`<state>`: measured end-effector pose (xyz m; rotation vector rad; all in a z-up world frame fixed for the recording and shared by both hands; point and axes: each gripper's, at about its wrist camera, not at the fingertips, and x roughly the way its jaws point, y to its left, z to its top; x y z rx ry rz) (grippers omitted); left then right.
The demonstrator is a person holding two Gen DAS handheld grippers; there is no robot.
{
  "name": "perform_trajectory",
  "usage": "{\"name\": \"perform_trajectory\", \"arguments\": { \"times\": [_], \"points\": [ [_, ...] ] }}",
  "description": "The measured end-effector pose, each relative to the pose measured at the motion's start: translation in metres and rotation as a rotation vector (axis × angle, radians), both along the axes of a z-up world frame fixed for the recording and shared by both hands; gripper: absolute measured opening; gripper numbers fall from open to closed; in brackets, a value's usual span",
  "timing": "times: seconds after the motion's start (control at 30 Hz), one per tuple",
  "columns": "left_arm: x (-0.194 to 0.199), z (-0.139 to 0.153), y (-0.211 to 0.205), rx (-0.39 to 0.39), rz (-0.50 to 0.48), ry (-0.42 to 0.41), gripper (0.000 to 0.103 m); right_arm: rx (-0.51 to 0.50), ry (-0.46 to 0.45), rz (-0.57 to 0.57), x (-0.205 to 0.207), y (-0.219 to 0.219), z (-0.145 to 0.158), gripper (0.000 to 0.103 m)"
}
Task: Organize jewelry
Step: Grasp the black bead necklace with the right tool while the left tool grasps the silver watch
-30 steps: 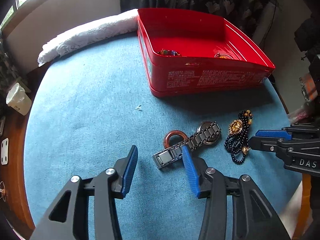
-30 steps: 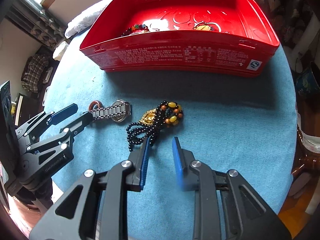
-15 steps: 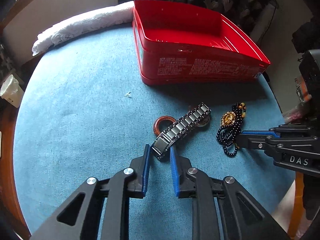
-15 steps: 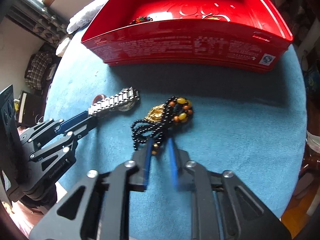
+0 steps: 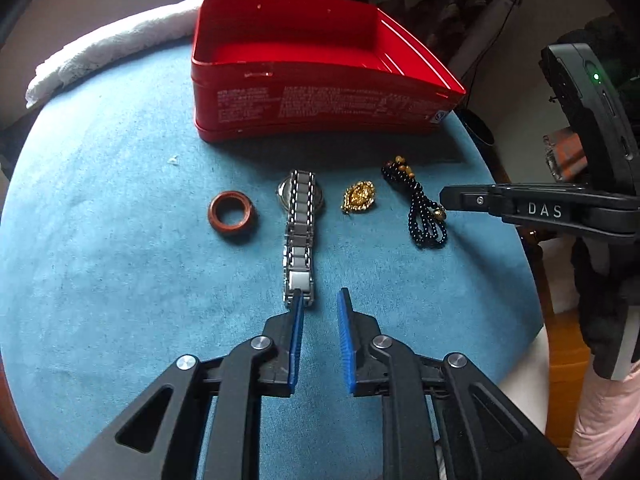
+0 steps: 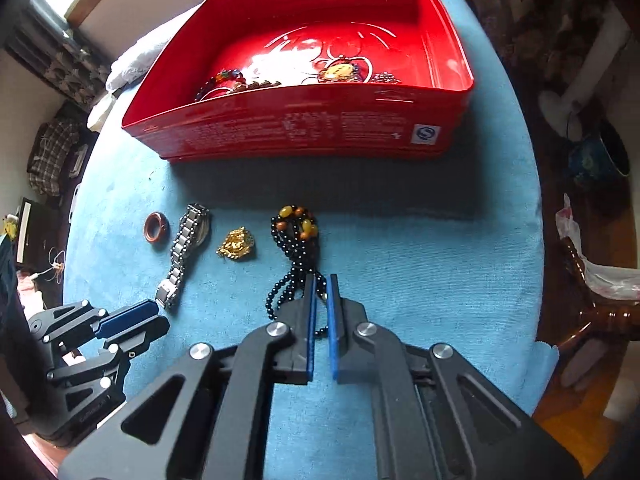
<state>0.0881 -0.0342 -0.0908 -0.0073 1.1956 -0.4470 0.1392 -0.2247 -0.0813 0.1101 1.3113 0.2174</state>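
Black bead necklace (image 6: pixel 294 264) pinched in closed right gripper (image 6: pixel 321 280), "DAS" on its side, left gripper (image 5: pixel 319 298) narrowly parted, empty beside watch (image 5: pixel 299 240)

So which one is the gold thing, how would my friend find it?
Start at the big red tin on the blue cloth. Four pieces lie in a row in front of it, and the gold pendant is third from the left, between the silver watch and the black bead necklace. It is the only small, lumpy, shiny gold piece, with no band or beads.
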Motion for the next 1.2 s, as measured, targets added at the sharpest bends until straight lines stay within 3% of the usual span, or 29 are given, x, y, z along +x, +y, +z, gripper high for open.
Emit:
{"name": "perform_trajectory", "arguments": {
  "times": [0.07,0.23,0.3,0.8,1.07,1.2],
  "points": [
    [0.004,0.005,-0.004,0.016,0.011,-0.024,0.029,-0.006,-0.006,-0.005,-0.001,-0.002,0.002,0.010],
    [0.026,0.002,-0.012,0.022,0.015,-0.026,0.029,0.009,-0.009,0.019,0.005,0.005,0.003,0.012],
    [0.035,-0.001,-0.016,0.026,0.011,-0.024,0.029,0.009,-0.009,0.030,0.006,0.011,0.002,0.023],
    [0.085,-0.021,-0.038,0.070,-0.003,-0.004,0.033,0.000,0.027,0.061,0.018,0.017,-0.014,0.023],
    [0.085,-0.024,-0.047,0.091,0.001,-0.038,0.032,-0.010,0.024,0.068,0.016,0.021,-0.015,0.023],
    [0.084,-0.023,-0.045,0.086,0.012,-0.042,0.031,-0.048,0.005,0.081,0.015,0.027,-0.016,0.016]
  ]
}}
